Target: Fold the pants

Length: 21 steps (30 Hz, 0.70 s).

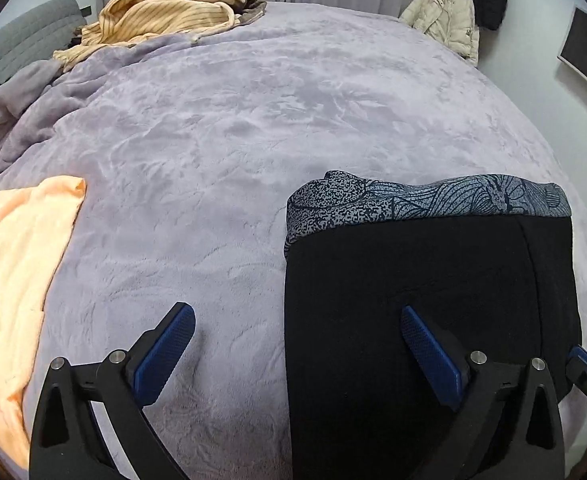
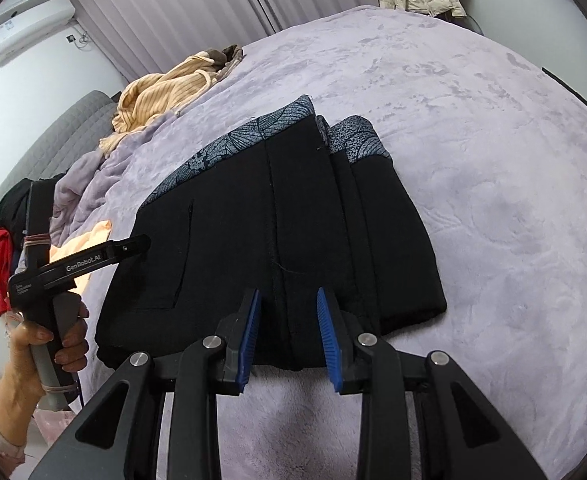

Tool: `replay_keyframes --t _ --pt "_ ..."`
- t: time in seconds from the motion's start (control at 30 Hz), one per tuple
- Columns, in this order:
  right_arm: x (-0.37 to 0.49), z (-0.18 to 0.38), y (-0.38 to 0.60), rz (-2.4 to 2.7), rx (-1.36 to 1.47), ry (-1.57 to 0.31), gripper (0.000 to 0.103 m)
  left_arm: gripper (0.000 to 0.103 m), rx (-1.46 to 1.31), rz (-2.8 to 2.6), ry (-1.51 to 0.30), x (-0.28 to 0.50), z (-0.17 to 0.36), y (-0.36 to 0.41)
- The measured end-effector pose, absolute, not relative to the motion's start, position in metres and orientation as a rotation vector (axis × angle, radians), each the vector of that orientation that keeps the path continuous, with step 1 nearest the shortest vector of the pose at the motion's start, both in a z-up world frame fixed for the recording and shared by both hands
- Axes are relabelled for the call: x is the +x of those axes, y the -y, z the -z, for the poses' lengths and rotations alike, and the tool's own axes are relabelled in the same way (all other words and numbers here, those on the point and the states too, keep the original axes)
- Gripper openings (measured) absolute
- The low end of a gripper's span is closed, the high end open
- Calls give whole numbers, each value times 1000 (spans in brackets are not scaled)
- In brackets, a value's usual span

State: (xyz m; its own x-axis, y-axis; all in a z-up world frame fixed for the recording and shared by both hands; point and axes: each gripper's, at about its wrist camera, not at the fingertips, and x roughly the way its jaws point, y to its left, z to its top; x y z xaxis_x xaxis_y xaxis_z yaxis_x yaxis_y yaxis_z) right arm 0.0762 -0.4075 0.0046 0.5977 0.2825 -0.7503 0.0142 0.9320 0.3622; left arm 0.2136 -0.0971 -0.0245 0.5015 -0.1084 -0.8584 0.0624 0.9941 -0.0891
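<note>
Matt black cloth pants [image 2: 277, 216] (plush blanket [image 2: 473, 160] beneath).

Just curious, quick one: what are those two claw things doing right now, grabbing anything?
Left gripper: jaws wide open, holding nothing.
Right gripper: jaws partly open over the folded black pants, not gripping them.

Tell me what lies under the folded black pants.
Under the black pants only the lilac blanket shows, spreading around them. Their patterned waistband lining peeks out at the far edge. Anything beneath is covered.
</note>
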Motion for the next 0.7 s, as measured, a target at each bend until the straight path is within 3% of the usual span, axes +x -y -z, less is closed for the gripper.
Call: replay_keyframes --t 0.7 --pt "74 -5 408 -158 362 -911 32 103 -18 115 -1062 193 15 99"
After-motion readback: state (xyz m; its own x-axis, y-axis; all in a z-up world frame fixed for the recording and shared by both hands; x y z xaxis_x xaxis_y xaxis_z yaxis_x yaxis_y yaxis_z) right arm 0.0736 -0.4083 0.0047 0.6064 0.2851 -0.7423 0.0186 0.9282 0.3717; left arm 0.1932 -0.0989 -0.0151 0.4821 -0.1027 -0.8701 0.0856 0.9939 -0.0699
